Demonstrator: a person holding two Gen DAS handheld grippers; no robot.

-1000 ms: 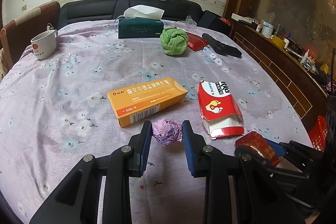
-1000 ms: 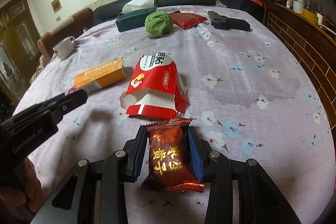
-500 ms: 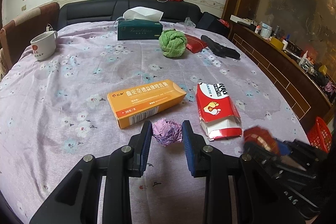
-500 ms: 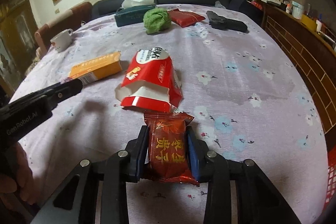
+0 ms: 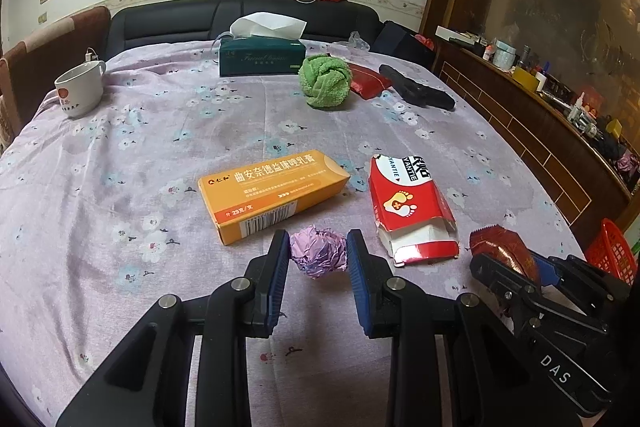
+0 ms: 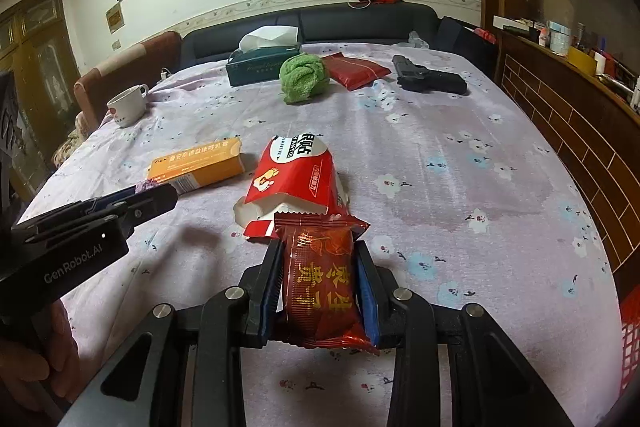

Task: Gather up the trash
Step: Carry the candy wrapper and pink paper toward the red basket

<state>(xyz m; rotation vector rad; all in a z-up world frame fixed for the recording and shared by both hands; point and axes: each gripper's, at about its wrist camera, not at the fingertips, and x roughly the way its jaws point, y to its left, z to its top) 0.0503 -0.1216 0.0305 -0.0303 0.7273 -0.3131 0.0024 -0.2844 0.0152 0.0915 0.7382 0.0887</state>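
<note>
A floral cloth covers the surface [image 5: 120, 155]. At 12 o'clock from the right gripper [image 6: 318, 291], a torn red carton [image 6: 294, 183] gapes; its fingers clamp a glossy red snack packet [image 6: 320, 283]. The left gripper [image 5: 318, 263] fingers stand apart, flanking a crumpled purple foil ball [image 5: 318, 255] between them.

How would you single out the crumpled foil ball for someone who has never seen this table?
On the purple floral tablecloth, find the orange box. Just in front of it, between the left gripper fingers, sits the foil ball: the only small, shiny, crumpled purple lump.
</note>
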